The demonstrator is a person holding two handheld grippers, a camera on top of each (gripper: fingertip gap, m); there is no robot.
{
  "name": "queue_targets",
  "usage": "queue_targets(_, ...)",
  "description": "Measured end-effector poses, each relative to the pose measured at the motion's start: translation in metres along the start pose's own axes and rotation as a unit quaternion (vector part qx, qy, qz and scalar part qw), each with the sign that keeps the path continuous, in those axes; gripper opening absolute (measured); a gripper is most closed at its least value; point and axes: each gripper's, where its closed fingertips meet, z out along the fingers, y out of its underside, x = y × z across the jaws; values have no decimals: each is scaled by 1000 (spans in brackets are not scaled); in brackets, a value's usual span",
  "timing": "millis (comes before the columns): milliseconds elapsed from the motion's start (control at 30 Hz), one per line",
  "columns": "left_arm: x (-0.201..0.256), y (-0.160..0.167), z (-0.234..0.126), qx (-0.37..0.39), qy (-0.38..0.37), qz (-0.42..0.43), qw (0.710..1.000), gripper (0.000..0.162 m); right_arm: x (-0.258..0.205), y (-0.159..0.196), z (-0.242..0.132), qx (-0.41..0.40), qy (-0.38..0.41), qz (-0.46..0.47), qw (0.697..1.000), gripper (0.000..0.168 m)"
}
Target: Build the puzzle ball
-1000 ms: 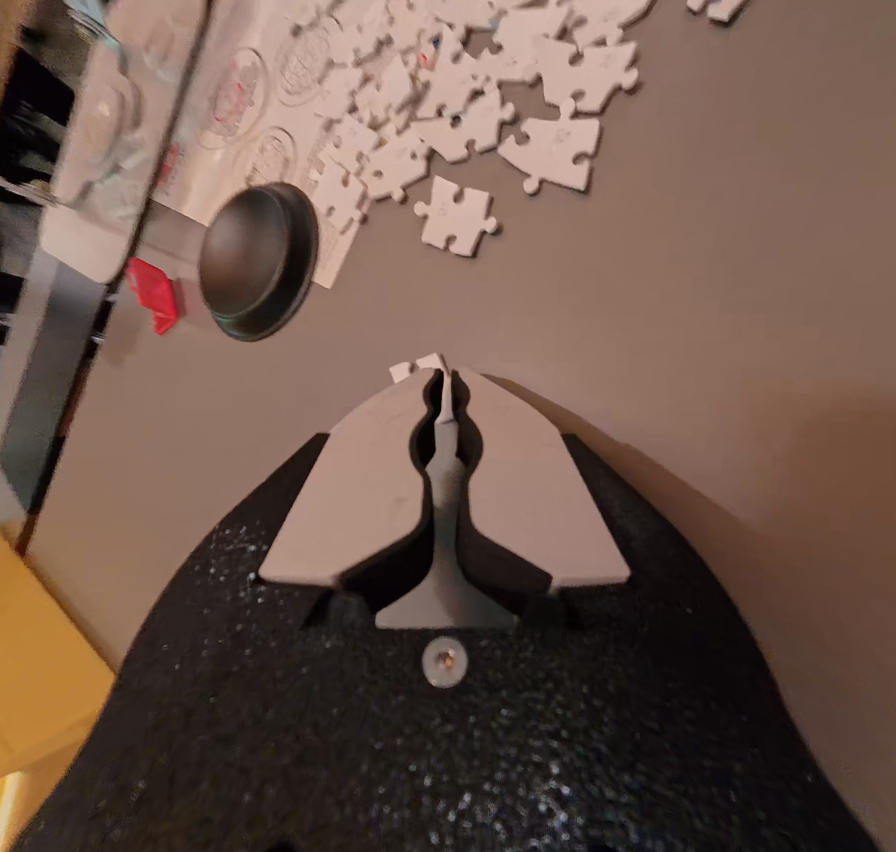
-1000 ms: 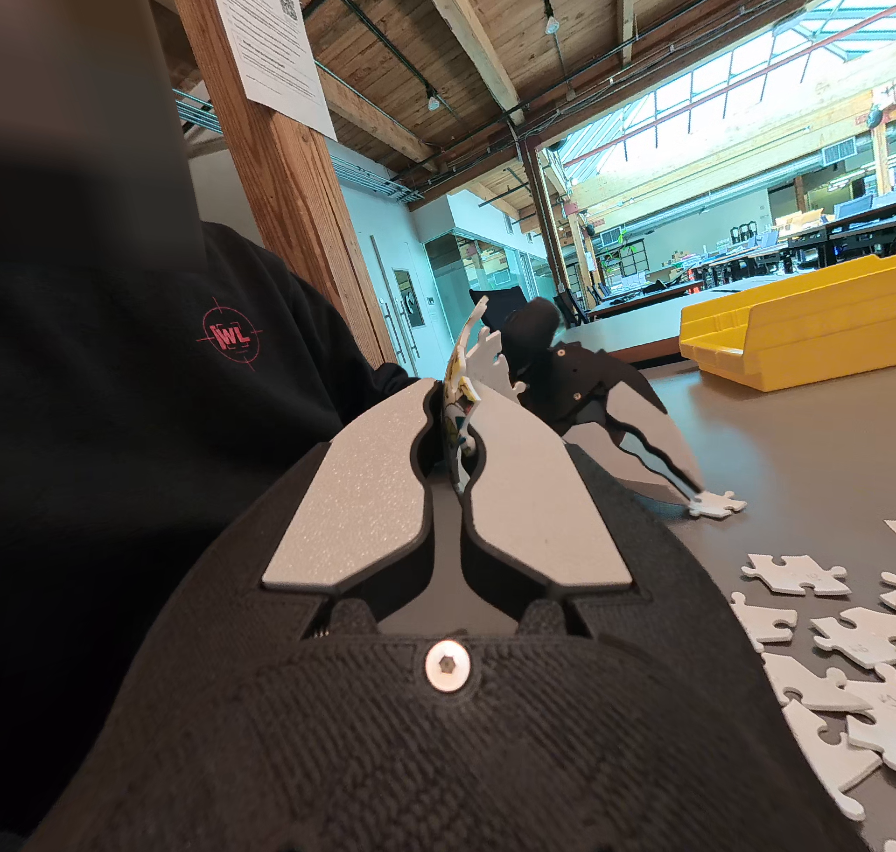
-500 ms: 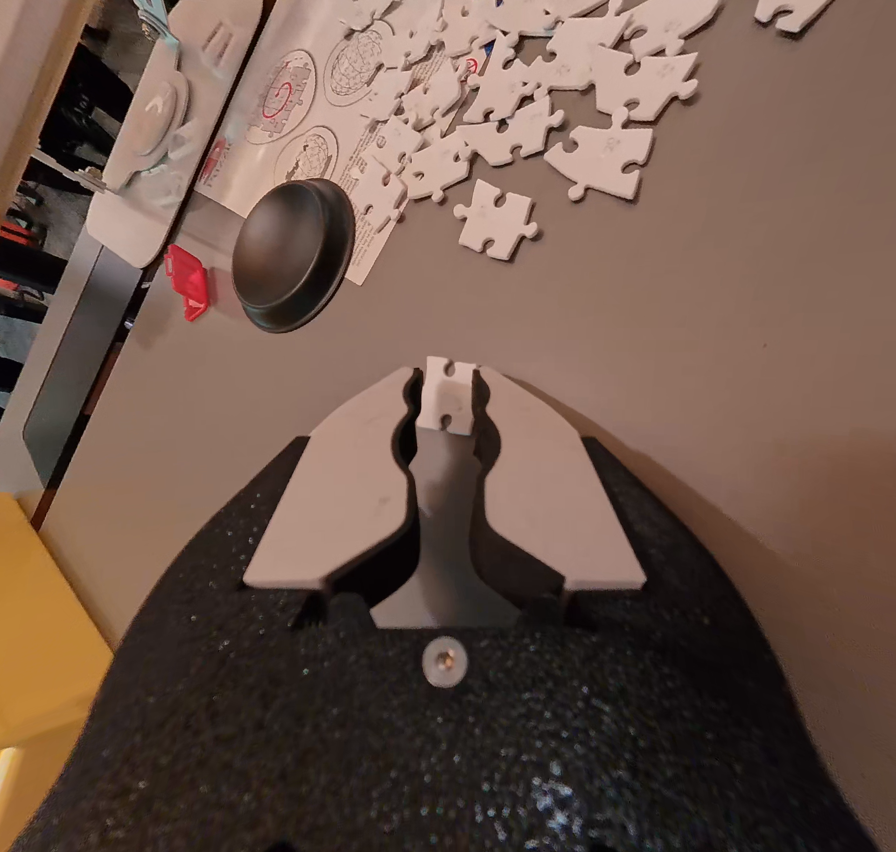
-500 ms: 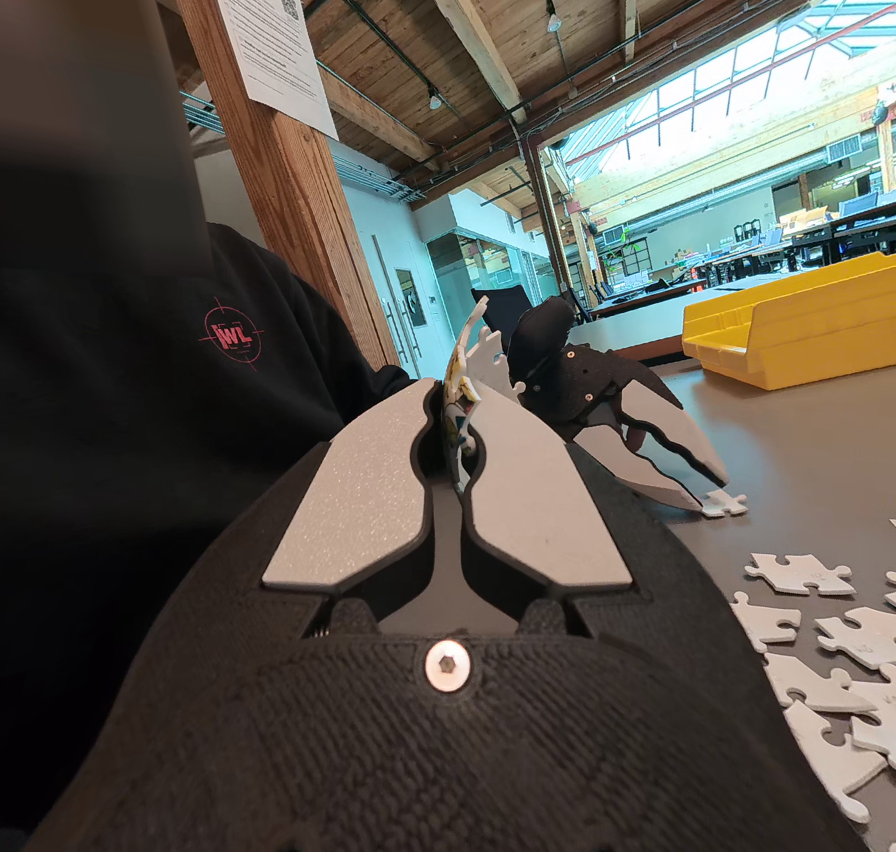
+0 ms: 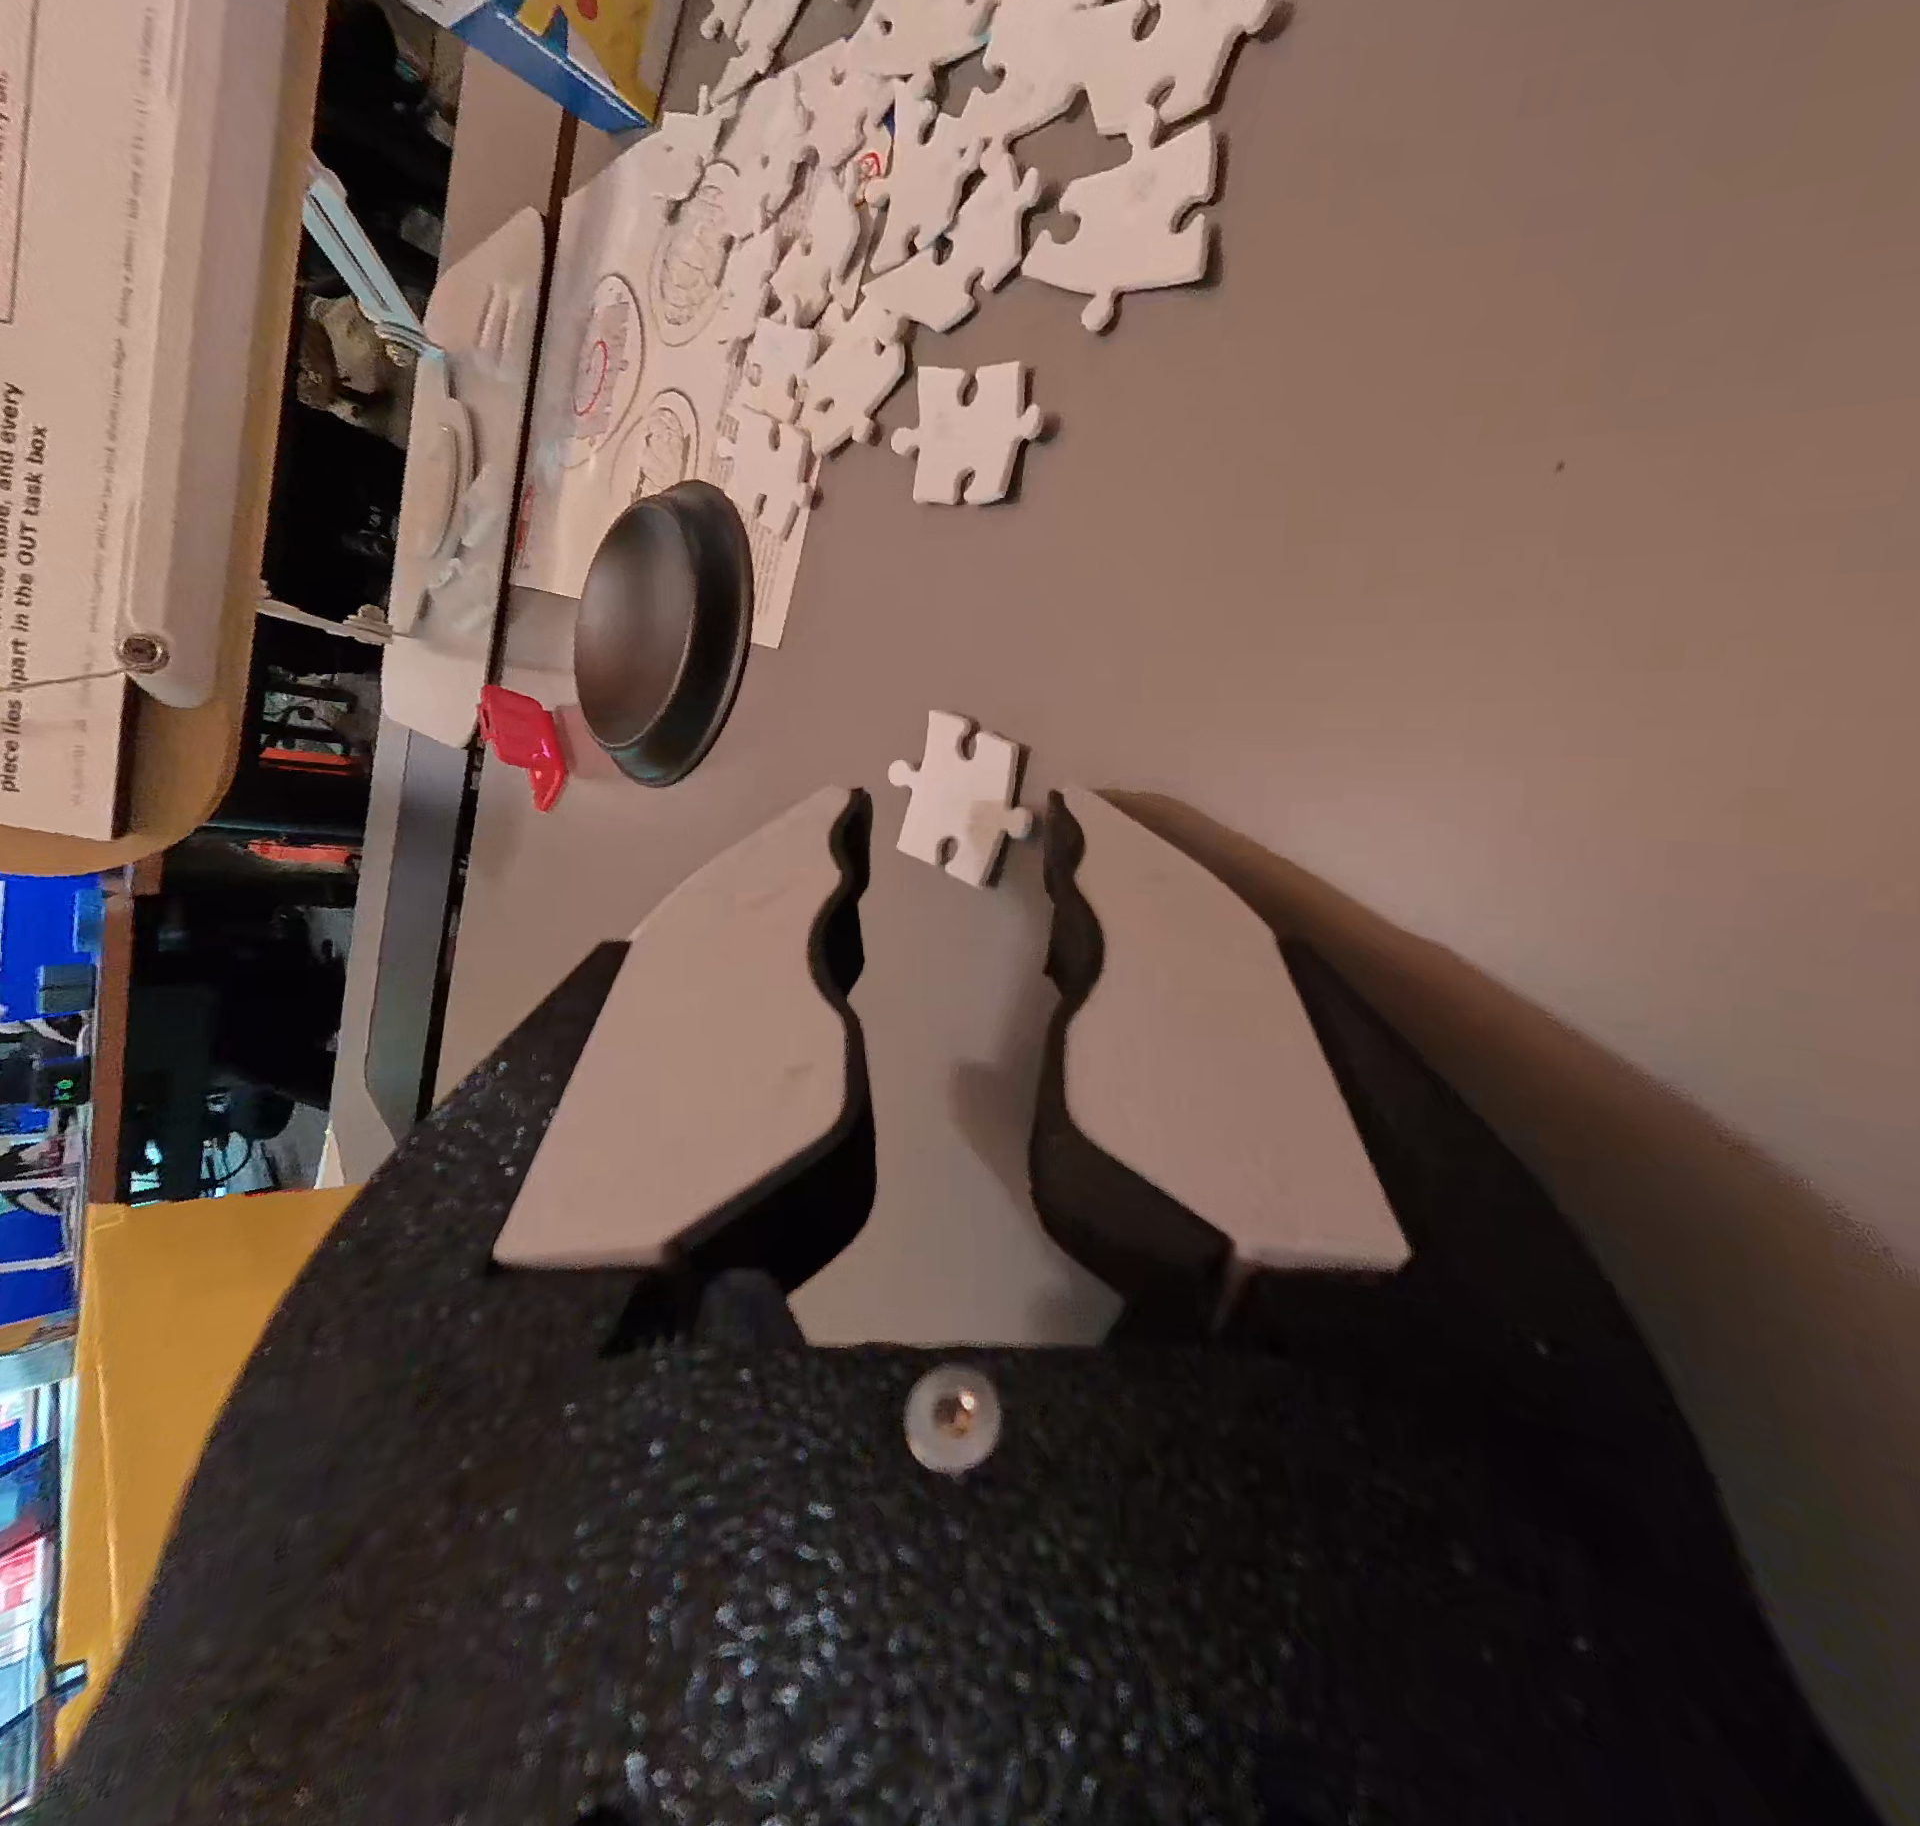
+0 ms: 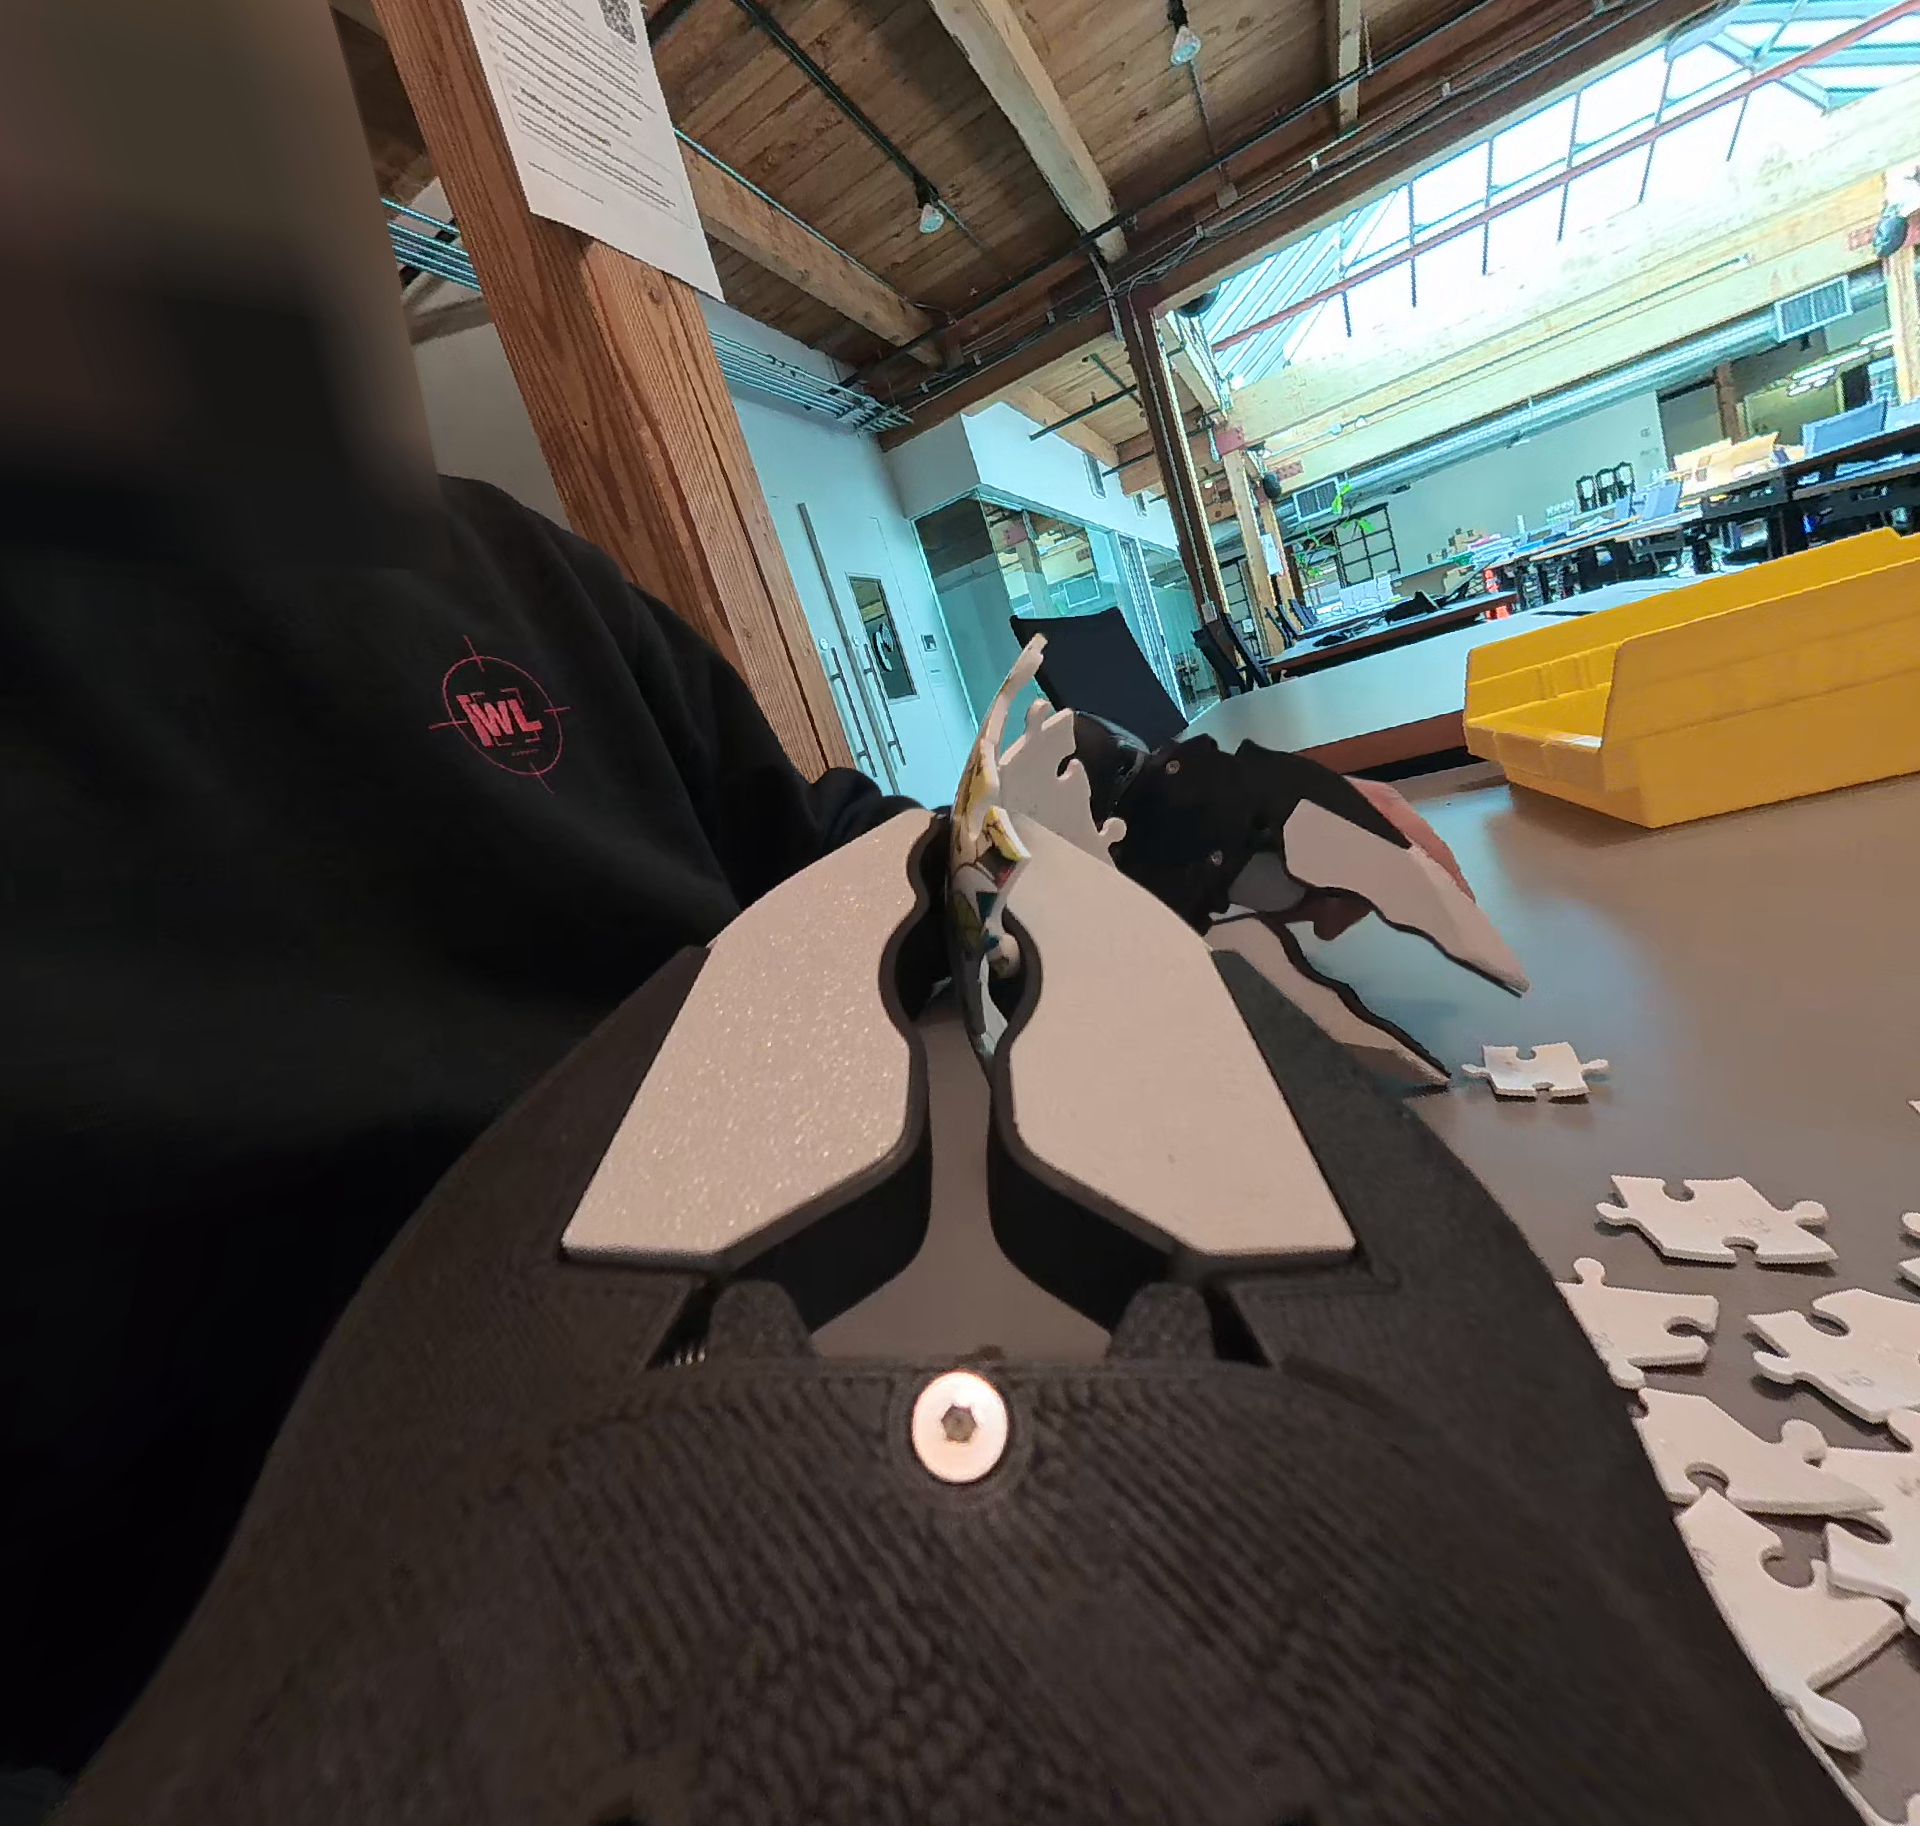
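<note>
Left gripper (image 5: pixel 951 820): jaws spread, empty; white puzzle piece (image 5: pixel 958 800) flat on grey tabletop (image 5: pixel 1455 581) between its tips, frame centre. Right gripper (image 6: pixel 971 903): clamped on curved joined pieces (image 6: pixel 987 841), centre. Loose pieces (image 5: pixel 997 114) upper centre.

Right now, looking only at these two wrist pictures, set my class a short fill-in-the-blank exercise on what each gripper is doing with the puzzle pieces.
1. The left gripper has its jaws ____.
2. The single white piece in front of it lies flat on the ____ table.
3. The right gripper is shut on a ____ strip of joined pieces.
4. The bin far across the table is ____.

Missing words: open; grey; curved; yellow
</note>
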Motion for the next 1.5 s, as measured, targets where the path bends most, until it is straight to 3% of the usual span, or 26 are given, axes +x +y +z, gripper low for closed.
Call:
queue_targets(233, -6, 4, 1, -32, -1, 85, 996, 33, 0, 0, -1, 1, 1, 1, 1000, 5)
queue_targets(767, -7, 5, 9, -54, -12, 209, 976, 17, 0, -1, -1, 1, 1, 0, 1000, 5)
queue_targets(1000, -2, 8, 14, -61, 5, 222, 973, 0, 0, 0, -1, 1, 0, 1, 1000, 5)
queue_targets(1400, -6, 1, 8, -36, 16, 154, 987, 0, 1, 0, -1, 2, 0, 3, 1000, 5)
queue_targets(1500, -11, -9, -1, -4, 20, 95, 995, 0, 1, 0, -1, 4, 1, 5, 1000, 5)
